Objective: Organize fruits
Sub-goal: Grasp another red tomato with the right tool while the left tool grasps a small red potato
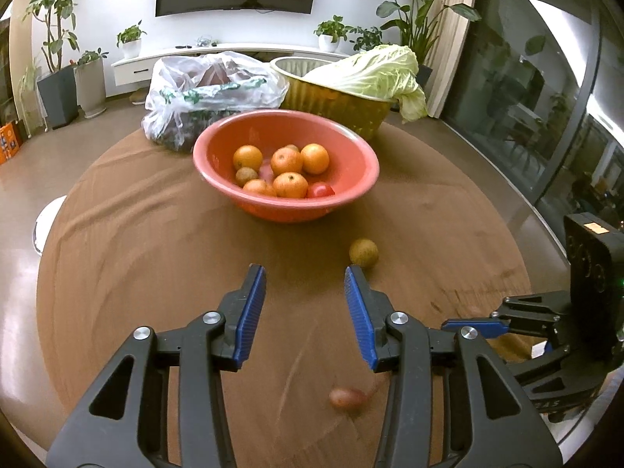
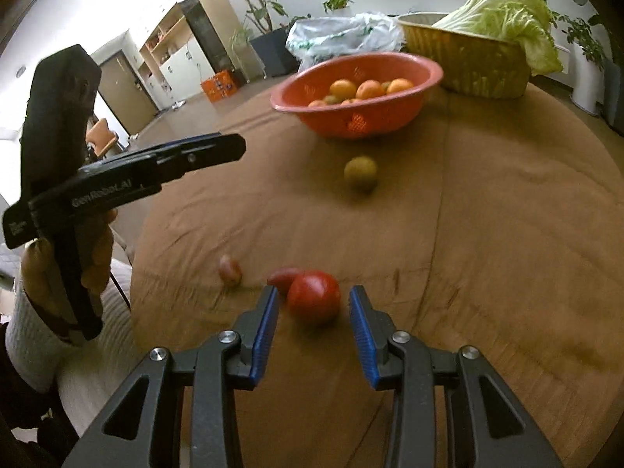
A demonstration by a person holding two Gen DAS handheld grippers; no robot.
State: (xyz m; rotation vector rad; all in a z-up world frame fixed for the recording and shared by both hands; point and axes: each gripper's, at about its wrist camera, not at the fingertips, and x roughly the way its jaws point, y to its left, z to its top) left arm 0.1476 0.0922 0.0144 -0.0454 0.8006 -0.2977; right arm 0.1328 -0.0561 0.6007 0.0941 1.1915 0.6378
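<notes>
Over on the round table (image 2: 507, 234), the orange bowl (image 1: 286, 210) of fruit sat far; nearer, the right gripper (image 2: 314, 306) gaped wide around a red tomato (image 2: 314, 296), gripping nothing, and the left gripper (image 1: 305, 292) gaped empty too.

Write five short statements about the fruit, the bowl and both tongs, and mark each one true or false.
1. The right tongs are open around a red tomato on the table. True.
2. The left tongs grip an orange. False: they are open and hold nothing.
3. The red bowl holds several oranges. True.
4. The cabbage lies in the red bowl. False: it rests on the yellow basin behind it.
5. A round greenish-brown fruit sits on the brown tablecloth, outside the bowl. True.
</notes>
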